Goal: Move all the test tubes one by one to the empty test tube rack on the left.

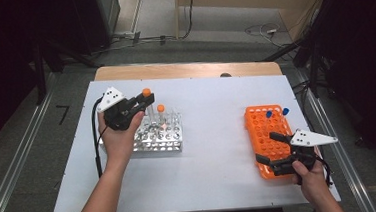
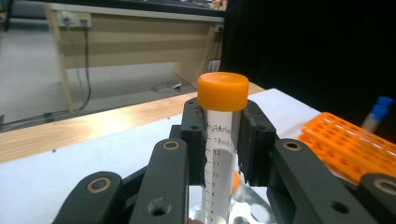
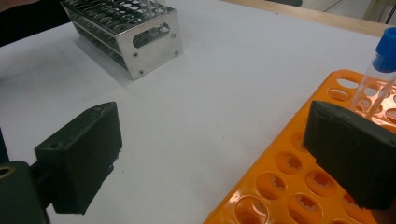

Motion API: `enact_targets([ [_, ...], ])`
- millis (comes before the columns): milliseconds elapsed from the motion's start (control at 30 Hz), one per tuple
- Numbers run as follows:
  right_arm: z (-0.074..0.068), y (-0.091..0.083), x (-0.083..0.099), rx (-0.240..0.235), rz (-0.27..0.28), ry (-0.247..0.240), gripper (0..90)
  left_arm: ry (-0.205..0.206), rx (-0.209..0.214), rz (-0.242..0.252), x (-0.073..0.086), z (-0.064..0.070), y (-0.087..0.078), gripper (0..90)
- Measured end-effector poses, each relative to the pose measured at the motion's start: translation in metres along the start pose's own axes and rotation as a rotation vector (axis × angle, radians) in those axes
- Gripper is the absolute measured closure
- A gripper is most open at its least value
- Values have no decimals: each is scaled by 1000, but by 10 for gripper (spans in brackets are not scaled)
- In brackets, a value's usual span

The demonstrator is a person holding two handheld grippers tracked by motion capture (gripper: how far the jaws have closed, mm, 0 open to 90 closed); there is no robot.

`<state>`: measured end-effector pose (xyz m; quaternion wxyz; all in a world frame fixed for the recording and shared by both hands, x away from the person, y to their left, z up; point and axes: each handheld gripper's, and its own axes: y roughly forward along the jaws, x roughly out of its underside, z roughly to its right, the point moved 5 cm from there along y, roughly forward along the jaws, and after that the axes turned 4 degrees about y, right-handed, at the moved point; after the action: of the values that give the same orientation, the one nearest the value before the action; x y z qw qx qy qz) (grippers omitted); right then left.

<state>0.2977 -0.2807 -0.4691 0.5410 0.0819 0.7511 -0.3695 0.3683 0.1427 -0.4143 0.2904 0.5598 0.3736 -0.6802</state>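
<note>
My left gripper [image 1: 143, 101] is shut on a clear, orange-capped test tube [image 2: 219, 140], held upright just below its cap [image 1: 146, 92] over the back left of a metal rack [image 1: 159, 137]. A second orange-capped tube [image 1: 161, 114] stands in that rack. My right gripper [image 1: 270, 148] is open above the near end of an orange rack [image 1: 265, 130], one jaw over the rack and the other over the bare table. Nothing lies between its fingers [image 3: 79, 154]. Two blue-capped tubes [image 1: 276, 113] stand at the orange rack's far end; one [image 3: 383, 74] rises past the right jaw.
A white sheet [image 1: 213, 134] covers the wooden table [image 1: 188, 70]. The metal rack [image 3: 126, 32] sits left of centre, the orange rack [image 3: 299, 177] near the right edge. Wide bare surface lies between them. Cables [image 1: 266, 30] lie on the floor behind the table.
</note>
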Motion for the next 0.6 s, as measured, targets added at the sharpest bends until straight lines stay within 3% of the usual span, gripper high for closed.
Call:
enact_targets([
  [167, 0, 0, 0, -2, -1, -5, 32, -17, -6, -1, 4, -4, 10, 750],
  [600, 0, -1, 0, -1, 2, -2, 33, 11, -65, -41, 17, -10, 25, 750],
])
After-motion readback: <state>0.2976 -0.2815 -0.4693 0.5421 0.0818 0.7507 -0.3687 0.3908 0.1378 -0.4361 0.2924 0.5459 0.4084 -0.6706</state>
